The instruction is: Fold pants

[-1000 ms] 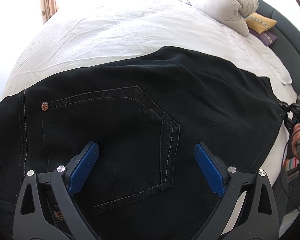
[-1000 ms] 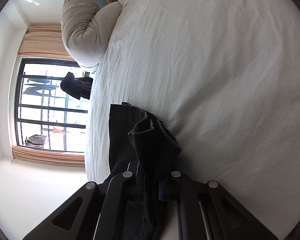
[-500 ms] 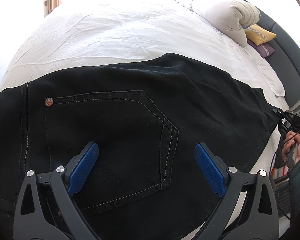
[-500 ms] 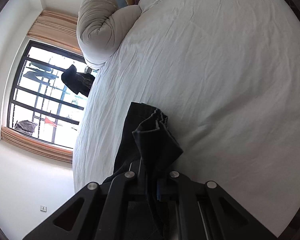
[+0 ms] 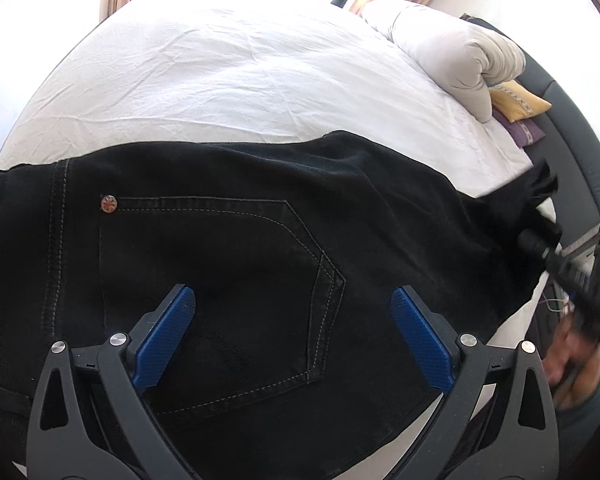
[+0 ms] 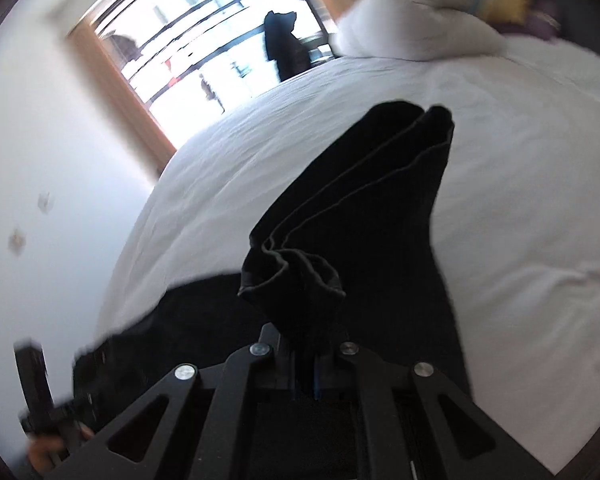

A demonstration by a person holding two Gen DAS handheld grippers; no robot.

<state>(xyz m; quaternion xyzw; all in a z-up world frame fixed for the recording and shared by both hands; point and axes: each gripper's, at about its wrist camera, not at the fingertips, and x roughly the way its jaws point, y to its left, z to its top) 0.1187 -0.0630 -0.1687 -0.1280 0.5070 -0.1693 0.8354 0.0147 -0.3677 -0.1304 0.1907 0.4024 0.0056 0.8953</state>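
Black pants [image 5: 240,248] lie on the white bed [image 5: 240,80], back pocket up with pale stitching and a rivet. My left gripper [image 5: 292,332] is open, its blue pads [image 5: 164,336] hovering over the pocket and holding nothing. My right gripper [image 6: 306,376] is shut on the bunched leg hems of the pants [image 6: 364,200] and holds them raised above the bed. In the left wrist view the right gripper [image 5: 556,248] shows at the far right edge with the hem end in it.
A rolled grey-white duvet [image 5: 452,56] lies at the head of the bed, with a yellow cushion [image 5: 516,100] and a purple one beside a dark headboard [image 5: 572,128]. A window [image 6: 220,40] with curtains is beyond the bed. A white wall [image 6: 60,180] is at left.
My right gripper has swung up and turned with the leg hems, lifting them off the bed and toward the waist end. My left gripper has stayed open over the pocket.
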